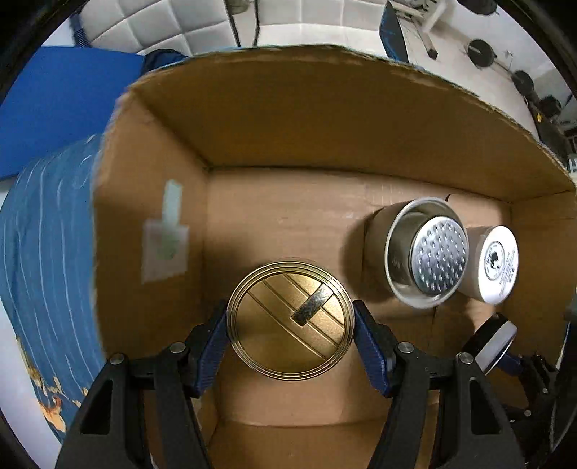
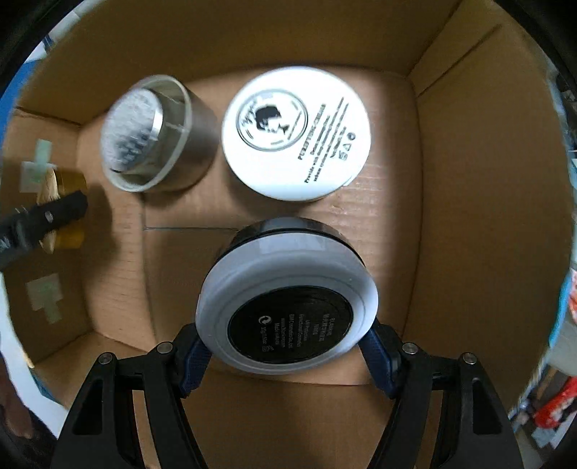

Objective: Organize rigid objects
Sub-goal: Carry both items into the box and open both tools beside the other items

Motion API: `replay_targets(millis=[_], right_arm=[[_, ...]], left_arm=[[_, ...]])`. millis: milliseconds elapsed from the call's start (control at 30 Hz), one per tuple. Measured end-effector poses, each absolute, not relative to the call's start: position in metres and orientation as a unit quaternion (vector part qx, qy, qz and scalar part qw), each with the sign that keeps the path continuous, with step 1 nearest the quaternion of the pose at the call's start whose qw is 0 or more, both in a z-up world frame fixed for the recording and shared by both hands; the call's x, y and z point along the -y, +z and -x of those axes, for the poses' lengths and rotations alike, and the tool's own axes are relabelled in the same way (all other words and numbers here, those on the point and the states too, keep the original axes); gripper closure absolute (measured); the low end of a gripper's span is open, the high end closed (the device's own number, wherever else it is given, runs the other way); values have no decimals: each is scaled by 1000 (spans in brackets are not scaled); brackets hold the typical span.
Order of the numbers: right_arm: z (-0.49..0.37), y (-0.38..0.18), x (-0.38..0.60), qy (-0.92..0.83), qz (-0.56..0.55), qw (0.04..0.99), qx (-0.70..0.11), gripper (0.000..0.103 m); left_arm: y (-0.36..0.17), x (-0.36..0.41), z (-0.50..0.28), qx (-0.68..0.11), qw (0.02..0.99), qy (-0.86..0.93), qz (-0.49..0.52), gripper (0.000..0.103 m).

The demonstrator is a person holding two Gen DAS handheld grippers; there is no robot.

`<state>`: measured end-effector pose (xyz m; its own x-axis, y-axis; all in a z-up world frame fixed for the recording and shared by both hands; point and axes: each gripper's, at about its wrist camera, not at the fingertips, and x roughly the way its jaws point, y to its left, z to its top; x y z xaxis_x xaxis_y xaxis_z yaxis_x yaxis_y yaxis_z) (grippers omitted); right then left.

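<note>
Seemingly both jars (image 1: 290, 319) (image 2: 286, 299) gripped inside cardboard box (image 1: 324, 119).

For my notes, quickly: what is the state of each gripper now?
Left gripper: closed on the gold tin.
Right gripper: closed on the white-rimmed compact.

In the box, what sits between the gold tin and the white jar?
The steel cup stands between gold tin and white jar, shown in the left wrist view.

A white quilted wall (image 1: 151, 25) stands behind a blue mat (image 1: 61, 104) and white floor (image 1: 324, 34).
</note>
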<state>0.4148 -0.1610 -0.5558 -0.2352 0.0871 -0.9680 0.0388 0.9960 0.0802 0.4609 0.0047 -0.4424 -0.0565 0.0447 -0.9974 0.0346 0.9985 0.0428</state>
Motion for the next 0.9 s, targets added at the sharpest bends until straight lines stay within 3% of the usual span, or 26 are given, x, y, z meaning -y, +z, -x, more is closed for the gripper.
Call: replay_targets(millis=[633,833,900], right_arm=[[-430,-574,163,-13,-39,582,-812,27],[-433,-556,165,-9,-47,584,-810,27],[-431,-546,163,-3,-44,589,-807,22]], left_arm=[[-469,-12,-484,-760,649,-3,28,39],[-447,-19,-467,-758,651,-18,47,30],[-435,-16,-461,-750,659,-25,47,25]])
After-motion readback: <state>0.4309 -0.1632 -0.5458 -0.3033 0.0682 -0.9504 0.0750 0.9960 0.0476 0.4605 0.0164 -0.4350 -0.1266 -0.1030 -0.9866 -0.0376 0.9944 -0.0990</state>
